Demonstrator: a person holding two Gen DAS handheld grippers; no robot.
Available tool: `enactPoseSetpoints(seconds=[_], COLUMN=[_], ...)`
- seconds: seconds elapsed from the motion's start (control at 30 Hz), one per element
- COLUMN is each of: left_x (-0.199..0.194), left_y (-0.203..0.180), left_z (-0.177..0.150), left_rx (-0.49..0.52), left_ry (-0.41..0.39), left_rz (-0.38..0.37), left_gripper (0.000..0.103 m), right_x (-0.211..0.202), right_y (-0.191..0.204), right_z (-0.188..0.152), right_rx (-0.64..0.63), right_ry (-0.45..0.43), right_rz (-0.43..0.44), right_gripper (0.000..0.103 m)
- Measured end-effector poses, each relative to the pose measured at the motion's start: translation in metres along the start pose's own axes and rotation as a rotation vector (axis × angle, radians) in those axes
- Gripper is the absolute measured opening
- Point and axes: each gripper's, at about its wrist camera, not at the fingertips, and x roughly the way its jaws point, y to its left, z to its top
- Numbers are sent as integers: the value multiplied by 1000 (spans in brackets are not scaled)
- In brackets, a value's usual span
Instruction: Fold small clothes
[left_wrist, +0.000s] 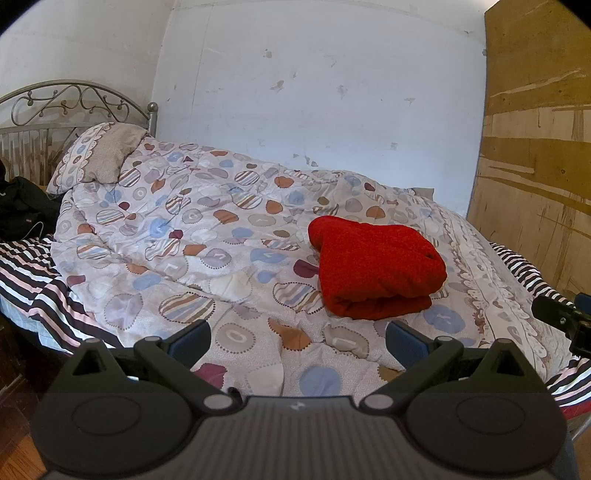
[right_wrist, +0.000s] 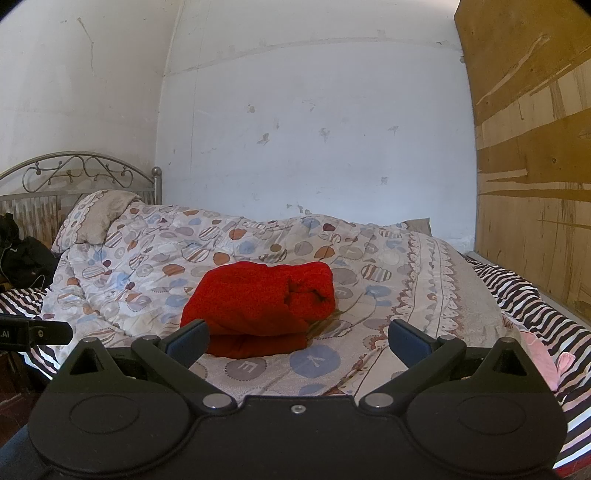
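**Red bundle folded, both grippers hanging back**

We're holding the left gripper and the right gripper over the near edge of the bed, both with jaws spread wide and gripping nothing. Beyond them the folded red garment is sitting on the patterned quilt, toward the bed's right side, with the pillow lying at the far-left corner.

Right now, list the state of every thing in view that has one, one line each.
red garment: folded into a thick bundle, lying on the quilt, not held.
left hand-held gripper: open, empty, short of the garment.
right hand-held gripper: open, empty, just in front of the garment.
patterned quilt: spread over the bed, rumpled.
pillow: propped against the metal headboard.
black clothing: heaped, unfolded, by the headboard.
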Motion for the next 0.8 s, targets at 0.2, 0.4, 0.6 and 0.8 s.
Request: enactPoseSetpoints(seconds=[0.2, 0.4, 0.6, 0.8], left_x=[0, 1, -3, -1], left_y=[1, 5, 4, 3], left_z=[0, 2, 4, 5], left_rx=[-10, -51, -54, -57], left_ry=[-7, 15, -8, 5], left_rz=[4, 4, 52, 54], left_gripper=[103, 103, 103, 103], right_x=[0, 0, 0, 1], right_y=[0, 0, 0, 0], right_z=[0, 0, 0, 0], right_rx=[0, 1, 1, -1], right_ry=[-1, 0, 1, 3], right_rz=[0, 0, 1, 1], right_gripper=[103, 103, 103, 103])
